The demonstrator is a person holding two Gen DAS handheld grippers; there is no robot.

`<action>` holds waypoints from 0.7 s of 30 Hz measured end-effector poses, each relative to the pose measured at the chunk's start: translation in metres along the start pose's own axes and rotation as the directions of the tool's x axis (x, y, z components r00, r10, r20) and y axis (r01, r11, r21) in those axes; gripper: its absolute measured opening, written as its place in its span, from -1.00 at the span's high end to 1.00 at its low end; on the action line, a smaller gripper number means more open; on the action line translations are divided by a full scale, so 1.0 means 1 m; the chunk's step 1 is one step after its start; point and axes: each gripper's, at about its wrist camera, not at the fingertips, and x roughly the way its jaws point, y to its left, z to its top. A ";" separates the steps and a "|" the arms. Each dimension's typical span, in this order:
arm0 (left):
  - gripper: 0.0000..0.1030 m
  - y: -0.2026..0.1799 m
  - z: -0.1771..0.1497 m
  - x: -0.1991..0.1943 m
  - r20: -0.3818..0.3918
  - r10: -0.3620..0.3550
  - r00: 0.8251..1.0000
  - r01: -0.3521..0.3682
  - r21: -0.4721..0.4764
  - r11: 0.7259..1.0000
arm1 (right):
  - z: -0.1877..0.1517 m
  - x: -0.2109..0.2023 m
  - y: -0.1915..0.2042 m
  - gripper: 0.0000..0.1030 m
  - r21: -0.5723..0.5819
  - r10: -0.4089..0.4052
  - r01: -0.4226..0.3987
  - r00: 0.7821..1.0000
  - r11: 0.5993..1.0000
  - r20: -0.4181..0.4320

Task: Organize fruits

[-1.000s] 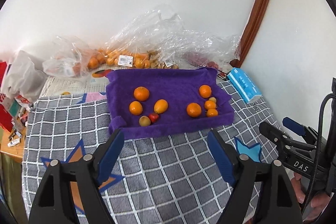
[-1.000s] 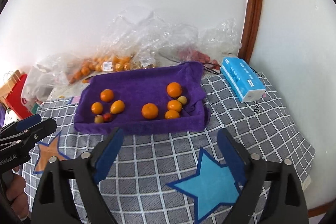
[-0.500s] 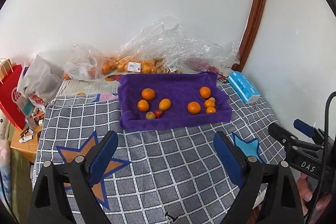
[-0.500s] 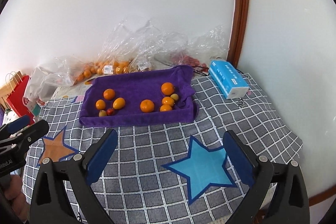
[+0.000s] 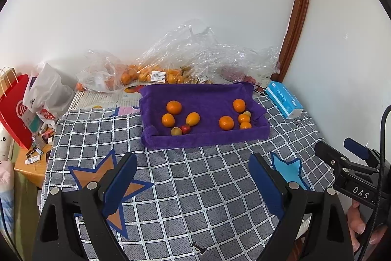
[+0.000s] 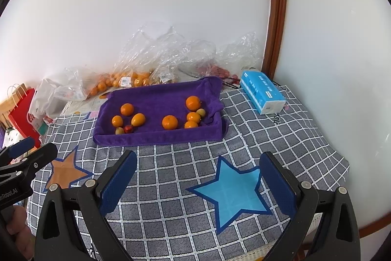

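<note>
A purple towel-lined tray (image 5: 207, 138) (image 6: 156, 137) sits at the back of a grey checked tablecloth. It holds two groups of fruit. On the left are oranges (image 5: 174, 107) (image 6: 127, 109), a small red fruit (image 5: 185, 129) and a yellowish one (image 5: 176, 131). On the right are several oranges (image 5: 226, 122) (image 6: 169, 122). My left gripper (image 5: 193, 181) is open and empty, well short of the tray. My right gripper (image 6: 198, 175) is open and empty, also short of it.
Clear plastic bags (image 5: 195, 58) with more oranges lie behind the tray against the wall. A blue tissue pack (image 6: 262, 92) lies at the back right. A red paper bag (image 5: 14, 109) stands off the table's left edge. The wall closes in on the right.
Both grippers have drawn back and up from the tray, so it looks smaller and farther. The fruit has not moved. Both grippers stay open.
</note>
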 end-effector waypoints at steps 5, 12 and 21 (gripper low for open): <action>-0.79 0.001 0.000 -0.001 0.000 -0.002 1.000 0.002 -0.005 1.000 | 0.000 0.000 0.000 -0.93 0.000 0.004 -0.004 1.000 1.000 -0.003; -0.79 0.001 0.000 -0.002 0.002 -0.005 1.000 0.005 -0.004 1.000 | 0.000 -0.001 0.000 -0.93 0.005 0.003 -0.003 1.000 1.000 0.000; -0.79 0.000 0.001 -0.003 0.002 -0.008 1.000 0.008 -0.003 1.000 | -0.001 -0.003 0.001 -0.93 0.008 0.003 -0.003 1.000 1.000 0.003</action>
